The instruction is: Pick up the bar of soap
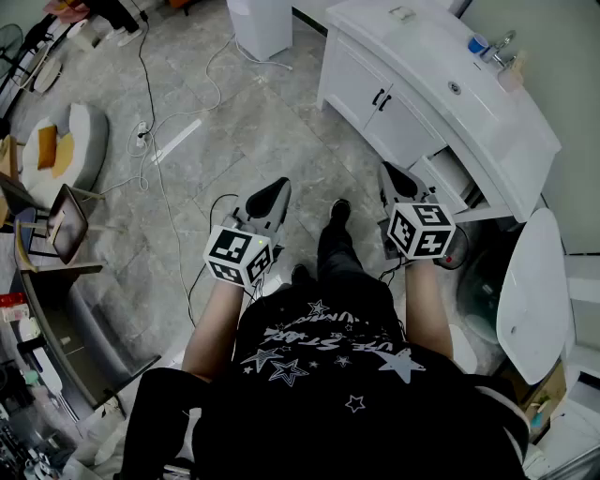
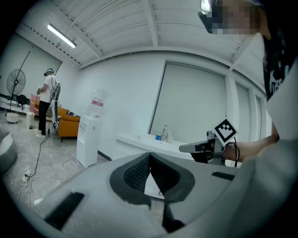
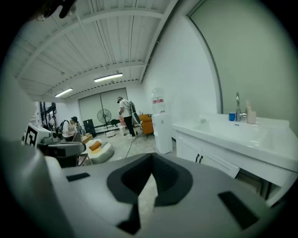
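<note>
I hold both grippers at waist height over the grey floor, in front of a white vanity (image 1: 441, 103). A small pale rectangular thing (image 1: 404, 13) lies at the far end of its countertop; I cannot tell whether it is the soap. It also shows as a small pale lump (image 3: 203, 120) in the right gripper view. My left gripper (image 1: 279, 186) is shut with nothing in it; its ribbed pads meet at the tip (image 2: 150, 156). My right gripper (image 1: 386, 170) points toward the vanity's doors, shut and empty (image 3: 151, 158). Both are well short of the counter.
A faucet (image 1: 502, 47) and a blue cup (image 1: 478, 44) stand by the basin (image 1: 454, 87). A white water dispenser (image 1: 261, 23) stands left of the vanity. Cables (image 1: 155, 150) run across the floor. People (image 3: 125, 111) stand far back in the room. A toilet lid (image 1: 532, 291) is at my right.
</note>
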Motion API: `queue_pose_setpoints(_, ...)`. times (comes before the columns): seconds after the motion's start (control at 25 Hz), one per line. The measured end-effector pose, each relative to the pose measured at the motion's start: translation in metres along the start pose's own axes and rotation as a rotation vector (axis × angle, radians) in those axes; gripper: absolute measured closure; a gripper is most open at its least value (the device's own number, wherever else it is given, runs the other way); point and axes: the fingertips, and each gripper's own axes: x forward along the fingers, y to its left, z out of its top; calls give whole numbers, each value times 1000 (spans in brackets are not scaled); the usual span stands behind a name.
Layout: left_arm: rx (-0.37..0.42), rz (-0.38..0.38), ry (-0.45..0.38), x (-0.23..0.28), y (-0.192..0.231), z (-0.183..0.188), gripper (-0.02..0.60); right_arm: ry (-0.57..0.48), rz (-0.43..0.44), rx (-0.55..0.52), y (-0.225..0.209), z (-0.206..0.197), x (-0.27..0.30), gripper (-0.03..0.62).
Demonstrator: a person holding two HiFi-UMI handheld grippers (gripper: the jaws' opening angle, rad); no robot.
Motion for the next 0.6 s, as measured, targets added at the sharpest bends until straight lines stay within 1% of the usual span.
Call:
queue_pose_setpoints(0.36, 13, -13, 7, -5, -9, 0, 572, -14, -9, 3, 1, 2, -7, 588)
queue_pose_setpoints(0.6, 18, -15, 12, -4, 0, 1, 571, -26, -12, 30, 1, 5, 1, 588)
